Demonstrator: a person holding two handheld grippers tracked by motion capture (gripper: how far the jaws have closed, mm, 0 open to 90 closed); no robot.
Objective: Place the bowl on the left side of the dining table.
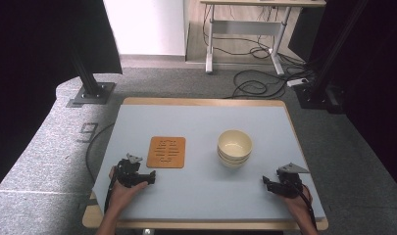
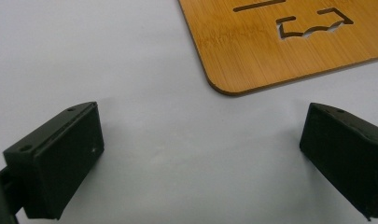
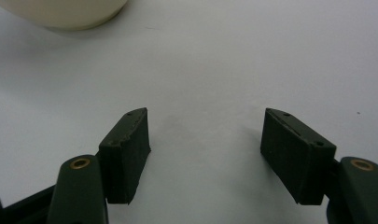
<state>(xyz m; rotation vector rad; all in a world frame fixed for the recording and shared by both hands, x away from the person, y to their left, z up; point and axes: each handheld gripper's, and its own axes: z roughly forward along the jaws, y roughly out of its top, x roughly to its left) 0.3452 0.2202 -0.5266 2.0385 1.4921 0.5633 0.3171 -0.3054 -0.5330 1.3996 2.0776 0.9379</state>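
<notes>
A: High view. Your left gripper point(image 1: 151, 177) rests on the table point(image 1: 201, 196) just below the bamboo trivet point(image 1: 166, 152); your right gripper point(image 1: 265, 182) lies lower right of the stacked cream bowls point(image 1: 234, 148), apart from them. Jaw gaps too small to read here.

B: Left gripper view?

A: Your jaws stand wide, nothing between; trivet point(image 2: 289, 42) corner ahead, rest cut off.

B: Right gripper view?

A: Jaws spread, empty; bowls' point(image 3: 60, 11) base clipped at top.

Cream bowls point(image 1: 234, 147), orange-brown wood-grain mat point(image 1: 166, 152) with cut-out pattern, pale blue-grey table point(image 1: 206, 186), black grippers.
</notes>
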